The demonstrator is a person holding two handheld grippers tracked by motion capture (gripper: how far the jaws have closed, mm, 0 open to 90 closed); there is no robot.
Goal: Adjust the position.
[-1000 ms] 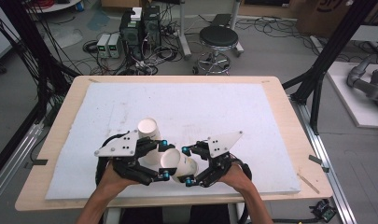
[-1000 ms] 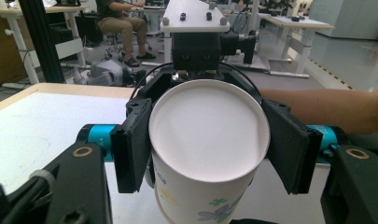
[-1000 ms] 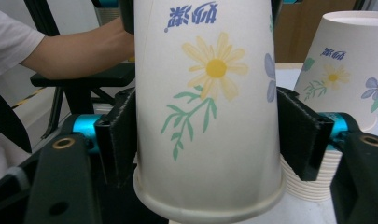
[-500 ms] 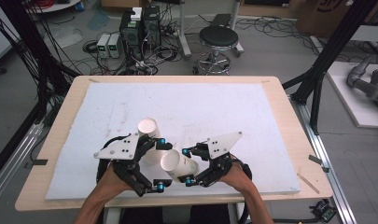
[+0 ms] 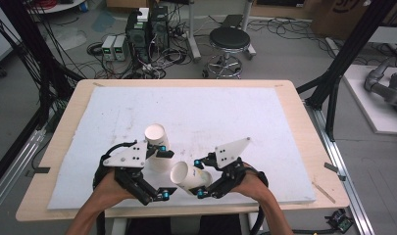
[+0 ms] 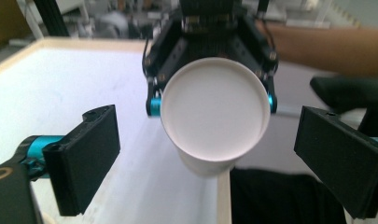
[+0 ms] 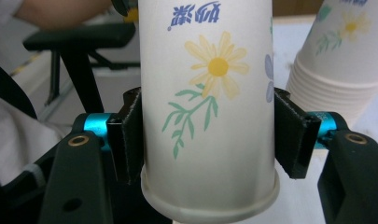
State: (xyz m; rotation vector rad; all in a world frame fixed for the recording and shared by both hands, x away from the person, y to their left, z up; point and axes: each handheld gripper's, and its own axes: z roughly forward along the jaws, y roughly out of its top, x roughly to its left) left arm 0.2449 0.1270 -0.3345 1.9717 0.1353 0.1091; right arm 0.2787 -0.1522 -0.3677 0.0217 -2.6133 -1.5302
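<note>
A: Cup (image 7: 207,107), white paper, yellow flower and green sprig printed on it, blue characters near its base too blurred to read.

B: Where is it?

A: Near edge of the table (image 5: 294,105), lying sideways above the white mat (image 5: 210,112). The right gripper (image 5: 200,177) is clamped on its sides, its mouth facing left.

B: And the left gripper (image 5: 162,173)?

A: Jaws spread wide, holding nothing, either side of that mouth.

B: Anything around?

A: A stack of cups (image 5: 156,142) with the same flower print stands just beyond, touching the left gripper. Far off, a stool (image 5: 229,41) and computers (image 5: 146,27) on the floor.
</note>
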